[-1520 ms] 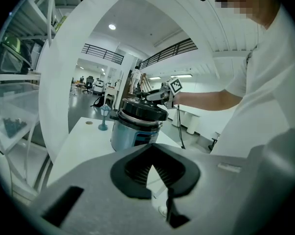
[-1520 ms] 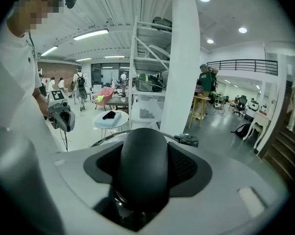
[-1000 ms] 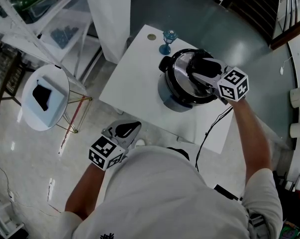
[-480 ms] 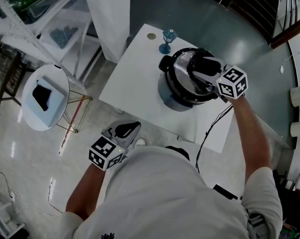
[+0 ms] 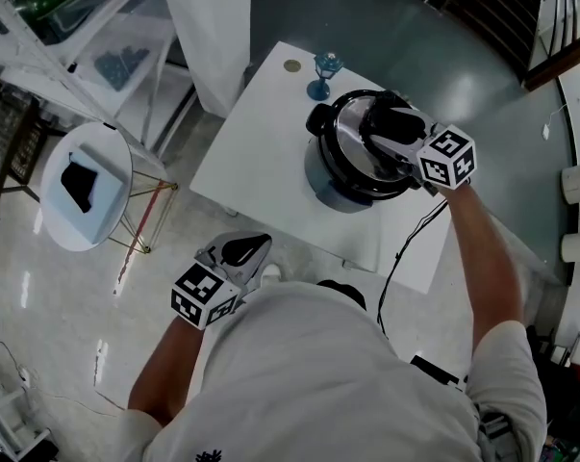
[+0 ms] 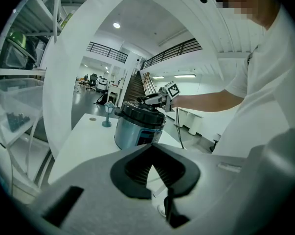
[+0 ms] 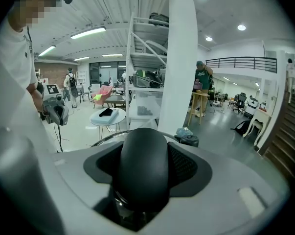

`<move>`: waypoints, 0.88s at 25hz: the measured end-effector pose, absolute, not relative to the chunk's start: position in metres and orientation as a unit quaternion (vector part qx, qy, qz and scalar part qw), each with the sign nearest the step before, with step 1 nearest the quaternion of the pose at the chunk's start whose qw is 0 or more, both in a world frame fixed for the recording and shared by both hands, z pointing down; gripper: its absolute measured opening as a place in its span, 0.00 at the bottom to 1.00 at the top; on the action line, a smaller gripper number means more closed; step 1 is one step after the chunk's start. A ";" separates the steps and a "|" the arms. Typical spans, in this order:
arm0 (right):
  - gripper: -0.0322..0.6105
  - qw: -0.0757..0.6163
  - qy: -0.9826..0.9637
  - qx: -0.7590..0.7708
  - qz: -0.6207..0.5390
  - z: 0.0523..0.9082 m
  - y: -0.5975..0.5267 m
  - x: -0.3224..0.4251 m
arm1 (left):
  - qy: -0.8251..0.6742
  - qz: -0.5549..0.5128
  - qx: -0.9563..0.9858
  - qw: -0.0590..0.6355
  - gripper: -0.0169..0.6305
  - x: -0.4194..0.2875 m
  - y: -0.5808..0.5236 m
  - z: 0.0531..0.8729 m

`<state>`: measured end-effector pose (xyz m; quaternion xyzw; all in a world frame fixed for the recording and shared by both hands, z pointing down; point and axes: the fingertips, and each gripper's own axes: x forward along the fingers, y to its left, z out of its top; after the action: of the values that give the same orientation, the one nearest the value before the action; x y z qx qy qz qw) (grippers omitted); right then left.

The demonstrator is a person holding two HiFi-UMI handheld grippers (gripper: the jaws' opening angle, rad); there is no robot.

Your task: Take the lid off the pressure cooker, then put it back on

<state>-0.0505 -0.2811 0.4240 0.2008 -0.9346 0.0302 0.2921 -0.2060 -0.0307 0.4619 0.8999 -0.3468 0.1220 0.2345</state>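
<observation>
The pressure cooker (image 5: 340, 183) stands on a white table (image 5: 256, 152), with its steel lid (image 5: 352, 152) seated on the pot. My right gripper (image 5: 386, 128) reaches over the lid from the right and is shut on the black lid handle (image 5: 393, 121). In the right gripper view that handle (image 7: 143, 165) fills the space between the pads. My left gripper (image 5: 246, 250) hangs low beside the person's body, off the table, shut and holding nothing. The left gripper view shows its jaws (image 6: 149, 173) meeting, and the cooker (image 6: 137, 126) stands farther off.
A blue goblet (image 5: 323, 75) and a small round disc (image 5: 291, 66) stand at the table's far corner. A black cable (image 5: 410, 248) runs off the near edge. A round side table (image 5: 86, 186) stands to the left, and a white pillar (image 5: 208, 27) and shelving stand behind.
</observation>
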 end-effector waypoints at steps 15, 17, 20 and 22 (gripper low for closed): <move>0.50 0.281 -0.940 0.193 0.020 0.422 -0.279 -0.050 | -0.327 0.124 0.906 0.240 0.04 -0.195 -0.033 0.466; 0.50 0.280 -0.940 0.193 0.020 0.422 -0.279 -0.050 | -0.323 0.125 0.907 0.240 0.04 -0.194 -0.034 0.467; 0.50 0.281 -0.940 0.194 0.020 0.423 -0.278 -0.051 | -0.317 0.125 0.909 0.241 0.04 -0.192 -0.033 0.468; 0.50 0.281 -0.939 0.196 0.020 0.423 -0.278 -0.051 | -0.313 0.126 0.910 0.241 0.04 -0.191 -0.032 0.468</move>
<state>-0.0513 -0.2785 0.4231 0.1963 -0.9391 0.0199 0.2814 -0.1913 -0.0321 0.4679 0.9099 -0.3134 0.1260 0.2408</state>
